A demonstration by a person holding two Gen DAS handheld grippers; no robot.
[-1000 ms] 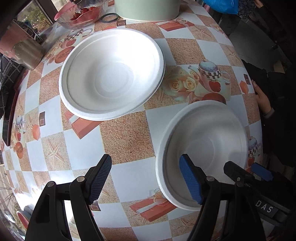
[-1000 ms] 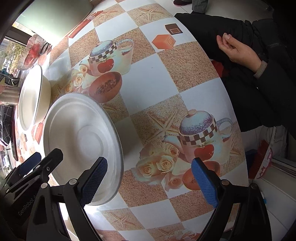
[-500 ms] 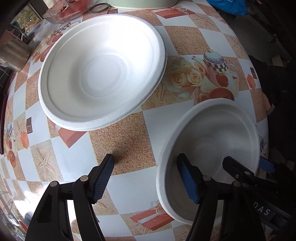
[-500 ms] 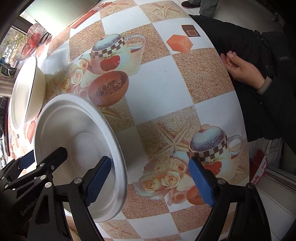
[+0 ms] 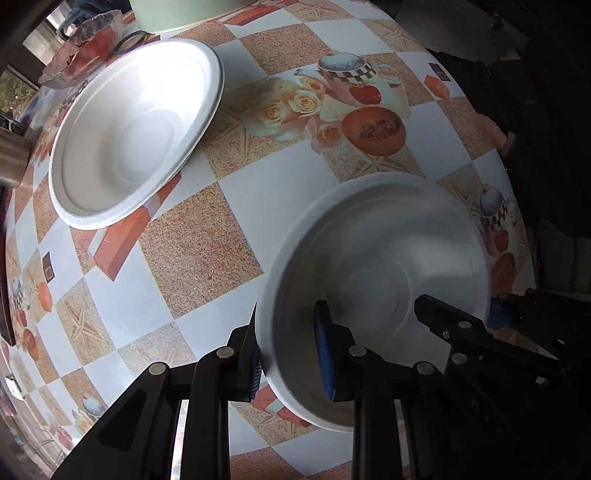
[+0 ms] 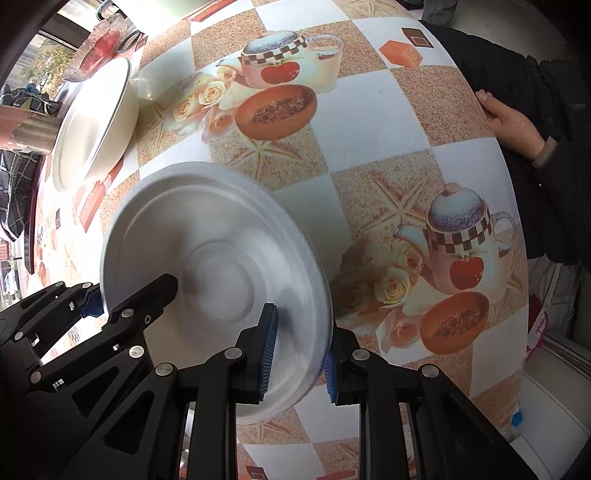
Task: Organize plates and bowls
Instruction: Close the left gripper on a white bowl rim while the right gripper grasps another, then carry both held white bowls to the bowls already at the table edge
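Gripping opposite rims of the near bowl (image 5: 373,266), your left claw (image 5: 288,354) and right claw (image 6: 299,350) ready it for nesting into the far bowl (image 5: 136,129).

The near bowl (image 5: 373,266) is hemmed at both sides: the left gripper (image 5: 290,350) straddles its left rim and the right gripper (image 6: 299,347) its right rim. Far left, a second bowl (image 5: 136,129) stands well apart, with bare tablecloth (image 5: 199,240) between them. Beyond that bowl crowd a glass dish (image 5: 85,48), a metal cup (image 5: 11,158) and a pale green pot (image 5: 184,14). A bystander's hand (image 6: 513,125) rests at the table's right edge.
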